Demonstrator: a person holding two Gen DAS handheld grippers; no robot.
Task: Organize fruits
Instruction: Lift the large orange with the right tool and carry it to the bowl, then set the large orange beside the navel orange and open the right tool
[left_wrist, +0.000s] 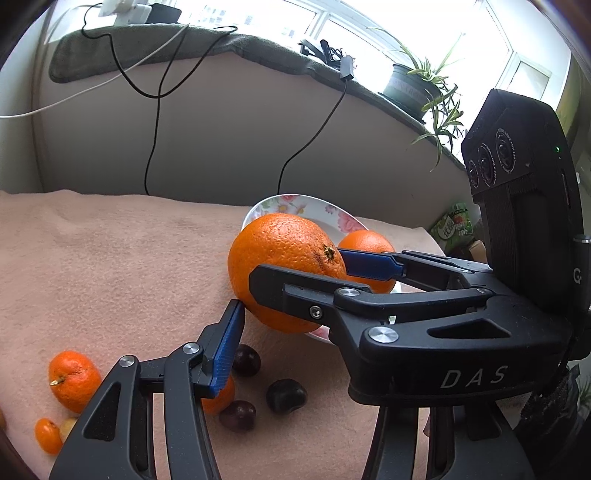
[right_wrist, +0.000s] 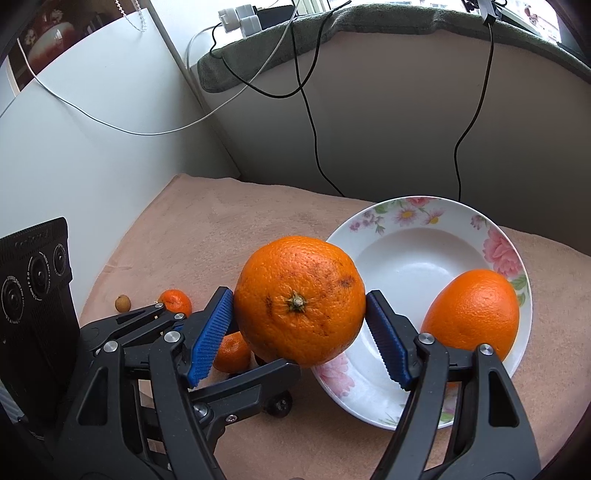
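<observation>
My right gripper (right_wrist: 299, 325) is shut on a large orange (right_wrist: 299, 301) and holds it above the pink cloth at the left rim of a white floral plate (right_wrist: 413, 214). A second orange (right_wrist: 472, 308) lies in the plate. In the left wrist view the same large orange (left_wrist: 280, 266) sits in the right gripper (left_wrist: 299, 266), in front of the plate (left_wrist: 295, 205). Only one blue pad of my left gripper (left_wrist: 227, 350) shows, just below the orange; whether it is open is unclear. Small tangerines (left_wrist: 72, 380), a kumquat (left_wrist: 48, 435) and dark chestnuts (left_wrist: 286, 395) lie on the cloth.
A pink cloth (left_wrist: 110, 266) covers the table. A wall ledge with cables (right_wrist: 314, 129) runs behind it. A potted plant (left_wrist: 421, 85) stands on the sill. A small longan (right_wrist: 122, 302) lies at the left of the cloth.
</observation>
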